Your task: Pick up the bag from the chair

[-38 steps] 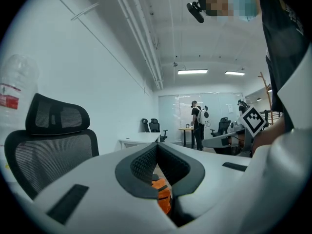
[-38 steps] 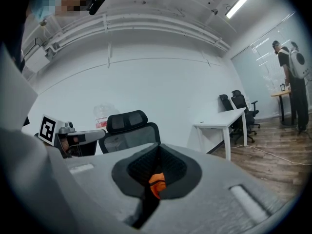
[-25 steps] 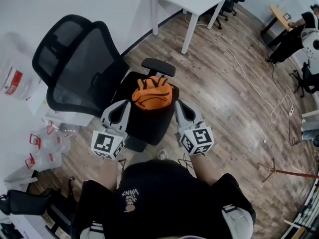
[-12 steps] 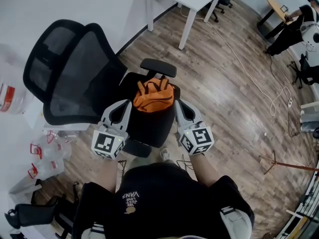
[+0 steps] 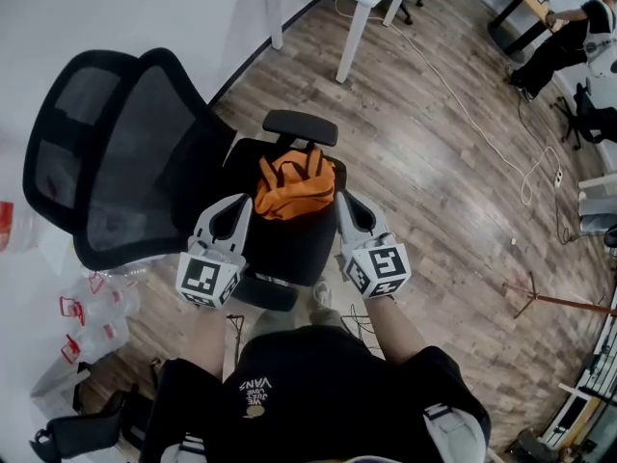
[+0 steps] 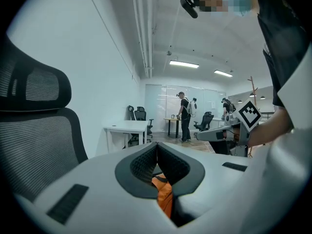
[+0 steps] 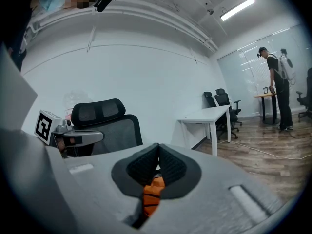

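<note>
The orange bag is seen on the office chair's seat, just ahead and midway between the left gripper and the right gripper, both closed and empty.

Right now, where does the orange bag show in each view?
Head view: bag at centre, on the seat.
Left gripper view: bag, small orange patch, low centre.
Right gripper view: bag, small orange patch, low centre.
Shared landmark: mesh chair back, left of it everywhere.
</note>
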The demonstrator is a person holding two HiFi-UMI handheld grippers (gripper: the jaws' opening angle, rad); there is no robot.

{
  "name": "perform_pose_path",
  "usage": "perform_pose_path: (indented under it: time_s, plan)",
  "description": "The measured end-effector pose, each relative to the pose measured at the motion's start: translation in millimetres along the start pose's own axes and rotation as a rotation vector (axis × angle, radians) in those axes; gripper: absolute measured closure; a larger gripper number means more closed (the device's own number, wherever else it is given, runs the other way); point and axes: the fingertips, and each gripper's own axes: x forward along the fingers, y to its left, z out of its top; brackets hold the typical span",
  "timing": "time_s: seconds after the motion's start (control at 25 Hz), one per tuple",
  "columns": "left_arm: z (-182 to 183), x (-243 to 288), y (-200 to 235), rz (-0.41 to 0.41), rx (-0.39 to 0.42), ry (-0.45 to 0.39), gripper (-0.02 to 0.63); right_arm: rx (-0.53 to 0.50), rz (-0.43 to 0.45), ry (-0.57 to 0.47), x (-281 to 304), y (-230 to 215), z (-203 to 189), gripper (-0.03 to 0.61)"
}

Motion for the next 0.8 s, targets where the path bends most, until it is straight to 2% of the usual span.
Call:
perform_pose_path:
  time_s: [0.4,0.8]
  plan:
    - [-24.6,21.2,14.4,-0.028,-0.022,0.032,0.604,0.022,-0.033,0.010,23.8,-14.0,-24.2,0.580]
    - [-51.1,41.6,21.3,-0.065,-0.013,0.058,0.604,0.013,-0.064,0.068,44.0,-31.8,-62.3,0.580]
